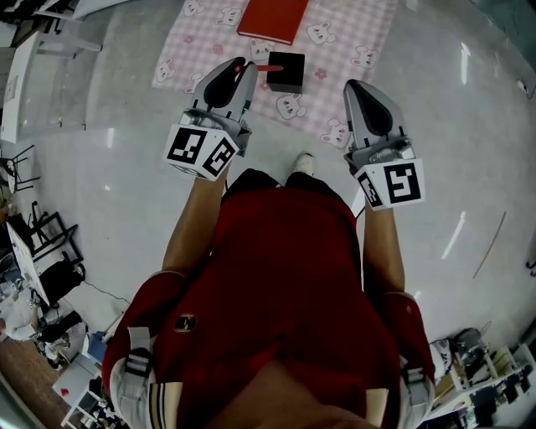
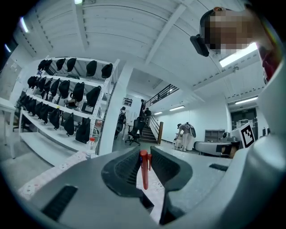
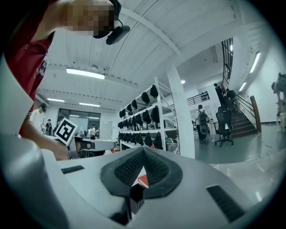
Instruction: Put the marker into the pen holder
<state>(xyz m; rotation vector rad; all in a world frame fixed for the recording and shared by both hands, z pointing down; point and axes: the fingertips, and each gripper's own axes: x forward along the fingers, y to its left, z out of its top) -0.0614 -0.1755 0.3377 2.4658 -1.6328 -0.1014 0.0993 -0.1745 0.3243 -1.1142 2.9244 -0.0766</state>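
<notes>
- Head view: a pale glossy floor [image 1: 100, 167] fills the frame. A person in a red top [image 1: 285, 268] stands on it, one pale shoe [image 1: 301, 163] showing.
- Left gripper view: tall white shelving [image 2: 67, 103] hung with black backpacks, off to the left.
- Pink checked cloth [image 1: 352, 33] with a rabbit print, spread on the floor ahead of the person.
- Red book [image 1: 274, 18] lies flat on the far part of the cloth.
- Left gripper [image 1: 248, 67] is held over the cloth, jaws clenched on the marker, one pad on each side of the barrel.
- Right gripper [image 1: 355, 86] is well apart to the right, above the cloth's near edge. Its jaws are closed tip to tip with nothing between them.
- Pen holder [image 1: 286, 72]: black, square, open-topped. It stands on the cloth just nearer than the book, closer to the left gripper than to the right.
- Marker [image 1: 270, 68]: red, sticking out of the left jaws toward the pen holder. Its free end is at the holder's left rim, not inside. Whether it touches the rim cannot be told.
</notes>
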